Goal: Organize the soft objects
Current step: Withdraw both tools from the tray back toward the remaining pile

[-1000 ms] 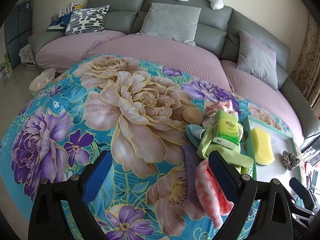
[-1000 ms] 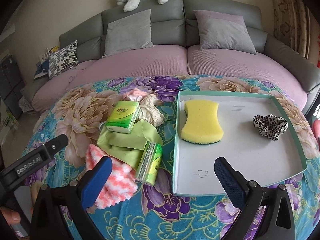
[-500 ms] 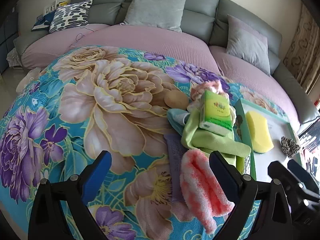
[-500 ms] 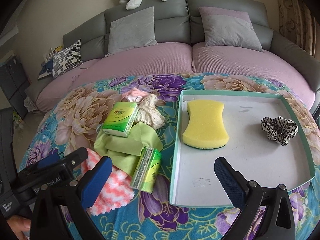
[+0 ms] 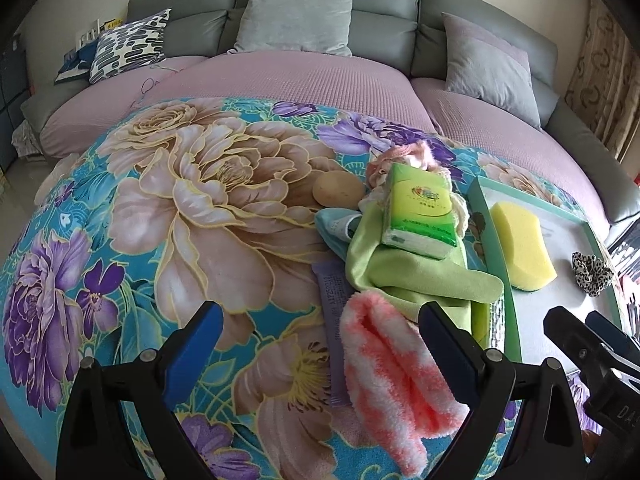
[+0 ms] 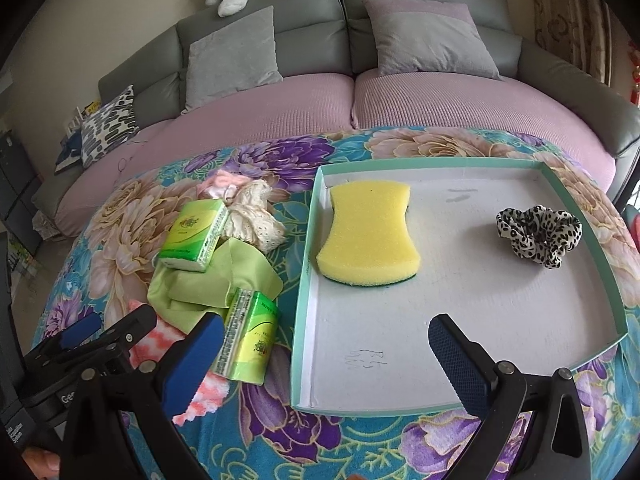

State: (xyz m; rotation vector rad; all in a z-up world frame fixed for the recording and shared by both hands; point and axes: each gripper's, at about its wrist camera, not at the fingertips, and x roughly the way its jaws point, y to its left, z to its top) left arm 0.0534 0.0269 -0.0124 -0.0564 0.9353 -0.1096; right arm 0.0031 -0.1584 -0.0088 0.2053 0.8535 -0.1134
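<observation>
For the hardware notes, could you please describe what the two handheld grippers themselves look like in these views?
Both look alike. The left gripper and the right gripper each have a matte black plastic frame of angled struts with small silver screws at the pivots. Each finger ends in a blue textured pad. White lettering beginning "Ge" shows on the left gripper's body in the right wrist view. No cables or sleeves are visible.

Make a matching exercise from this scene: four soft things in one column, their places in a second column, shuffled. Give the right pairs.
Things
1. yellow sponge
2. leopard-print scrunchie
3. pink-and-white fuzzy cloth
4. tissue pack

Places
A. on the green cloth
B. right part of the tray
C. left part of the tray
D. on the floral cover, nearest the left gripper

Pairs: 1-C, 2-B, 3-D, 4-A
</observation>
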